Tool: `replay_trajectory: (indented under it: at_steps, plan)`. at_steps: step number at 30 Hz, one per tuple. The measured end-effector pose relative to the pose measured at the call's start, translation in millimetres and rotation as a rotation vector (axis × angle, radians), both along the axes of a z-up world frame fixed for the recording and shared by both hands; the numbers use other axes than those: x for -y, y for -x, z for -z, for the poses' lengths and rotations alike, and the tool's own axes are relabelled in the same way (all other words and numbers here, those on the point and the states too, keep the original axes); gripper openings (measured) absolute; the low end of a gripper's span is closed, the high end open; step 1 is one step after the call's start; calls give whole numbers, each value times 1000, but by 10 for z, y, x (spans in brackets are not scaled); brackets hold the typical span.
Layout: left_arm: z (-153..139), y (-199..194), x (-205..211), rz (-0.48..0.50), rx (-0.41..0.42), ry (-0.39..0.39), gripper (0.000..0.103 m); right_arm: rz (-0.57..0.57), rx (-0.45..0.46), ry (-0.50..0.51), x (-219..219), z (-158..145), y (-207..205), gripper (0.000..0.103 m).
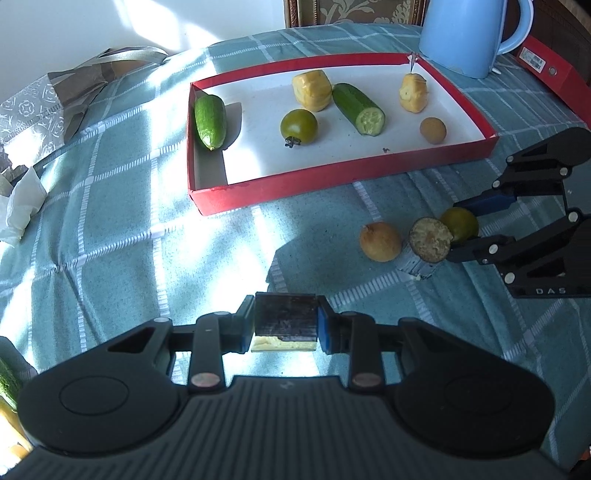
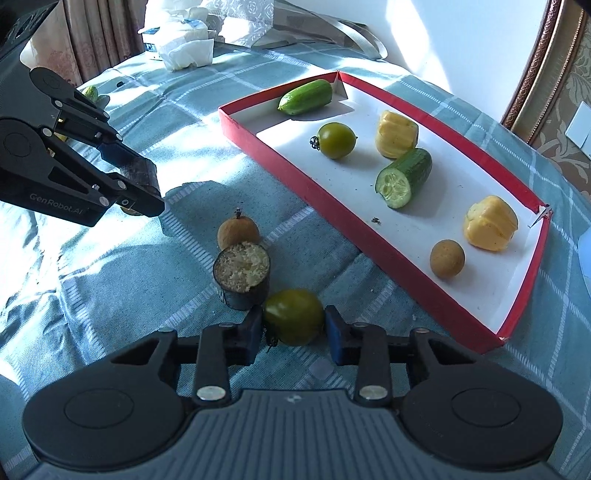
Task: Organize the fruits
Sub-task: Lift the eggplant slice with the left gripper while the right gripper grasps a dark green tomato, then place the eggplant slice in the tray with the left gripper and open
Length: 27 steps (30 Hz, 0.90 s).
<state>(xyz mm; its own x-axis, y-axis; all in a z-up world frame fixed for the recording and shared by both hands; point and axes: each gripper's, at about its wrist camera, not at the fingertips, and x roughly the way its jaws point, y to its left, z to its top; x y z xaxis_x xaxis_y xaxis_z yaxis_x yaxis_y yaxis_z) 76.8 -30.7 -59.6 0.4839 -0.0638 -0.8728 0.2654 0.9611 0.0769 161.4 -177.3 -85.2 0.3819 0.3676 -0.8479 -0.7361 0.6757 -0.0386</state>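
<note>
My left gripper is shut on a dark-skinned chunk with pale flesh, held just above the checked cloth; the right wrist view shows this gripper at the left. My right gripper has both blue pads against a green tomato on the cloth. The same tomato lies at the far right of the left wrist view. Beside it stand a dark cut stub and a brown round fruit. The red tray holds two cucumber pieces, a green tomato, two yellow pieces and a small brown fruit.
A blue jug and a red box stand behind the tray. A patterned paper bag and crumpled tissue lie at the table's far side. A small cucumber rests on the cloth behind the left gripper.
</note>
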Motion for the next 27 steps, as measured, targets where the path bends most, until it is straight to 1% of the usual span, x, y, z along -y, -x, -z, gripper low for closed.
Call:
replay_trajectory:
  at_steps: [5, 7, 14, 21, 27]
  plan:
    - [-8, 6, -27, -15, 2, -2, 30, -20, 10, 16, -39, 5, 5, 34]
    - [-16, 4, -39, -21, 4, -2, 30, -23, 31, 19, -33, -17, 33, 34]
    - [-37, 2, -32, -31, 10, -1, 30, 8, 45, 8, 77, -104, 113, 33]
    - [-76, -13, 14, -23, 21, 2, 30, 51, 69, -16, 245, -247, 289, 33]
    - [-145, -62, 66, -10, 38, 5, 30, 87, 74, -30, 358, -309, 440, 33]
